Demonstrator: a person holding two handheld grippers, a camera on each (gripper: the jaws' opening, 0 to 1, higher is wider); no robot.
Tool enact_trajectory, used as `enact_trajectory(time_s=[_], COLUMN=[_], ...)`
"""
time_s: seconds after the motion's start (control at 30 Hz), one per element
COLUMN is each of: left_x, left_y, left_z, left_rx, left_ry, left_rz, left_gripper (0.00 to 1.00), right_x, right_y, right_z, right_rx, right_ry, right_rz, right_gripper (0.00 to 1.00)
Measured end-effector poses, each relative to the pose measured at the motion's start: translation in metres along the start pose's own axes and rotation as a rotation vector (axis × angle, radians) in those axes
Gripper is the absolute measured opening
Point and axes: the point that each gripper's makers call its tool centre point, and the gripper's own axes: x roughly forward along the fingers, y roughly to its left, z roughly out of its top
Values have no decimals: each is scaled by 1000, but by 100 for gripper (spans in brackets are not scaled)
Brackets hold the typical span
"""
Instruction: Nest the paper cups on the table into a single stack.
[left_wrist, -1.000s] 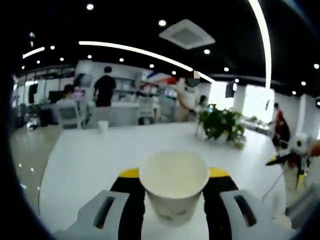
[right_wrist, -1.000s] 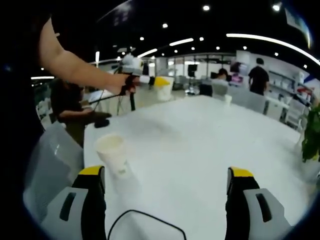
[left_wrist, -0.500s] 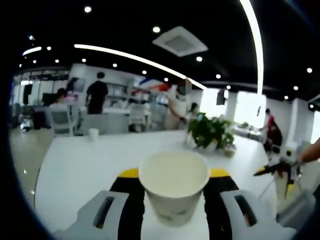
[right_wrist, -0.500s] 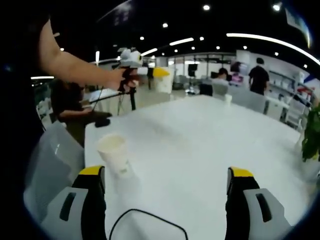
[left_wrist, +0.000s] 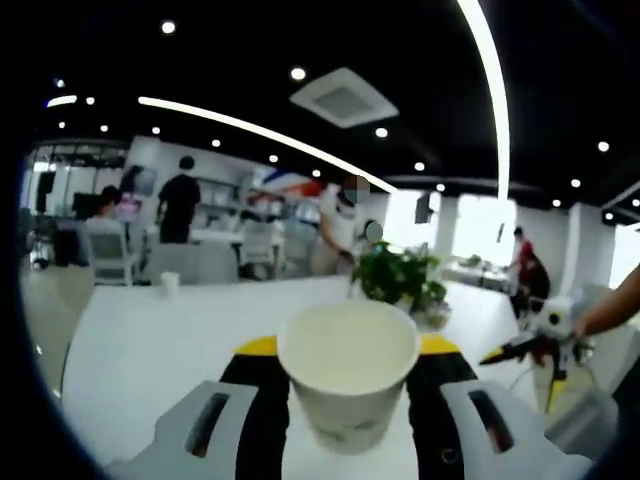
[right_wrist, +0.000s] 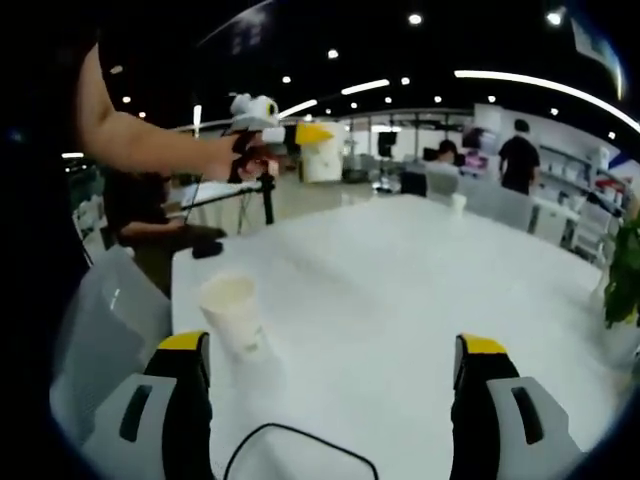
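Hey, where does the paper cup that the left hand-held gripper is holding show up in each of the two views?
Left gripper view: the held paper cup sits bottom centre, clamped in the left hand-held gripper.
Right gripper view: the same cup is upper left of centre, raised above the table's far end.
Shared landmark: the small distant cup far off on the table.

Bright ceiling lights, blurred fisheye edges

L gripper held up high, jaws pinching a cup. R gripper low, jaws wide apart.
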Motion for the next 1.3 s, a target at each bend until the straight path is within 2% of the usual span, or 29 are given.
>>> enact_trajectory(time_s=[0.23, 0.4, 0.47, 0.7, 1.13, 1.3], left_x=[-14, -18, -19, -23, -39, -44], left_y=[-24, -41, -42, -66, -86, -99], left_z=[-4, -11, -17, -18, -18, -25], left_rx=[44, 91, 80, 112, 111, 123], left_ry=[-2, 18, 35, 13, -9, -4], left_rz=[-33, -64, -60, -97, -112, -128], left_gripper=[43, 43, 43, 44, 47, 48], right_x=[-2, -3, -3, -3, 0, 1], right_y=[1, 2, 3, 4, 7, 10], right_z=[-3, -3, -5, -2, 1, 0], right_rx=[2, 0, -2, -1, 0, -2], right_ry=[-2, -1, 1, -5, -10, -10], right_rz=[-3, -1, 2, 3, 4, 9], right_gripper=[100, 100, 100, 100, 100, 100])
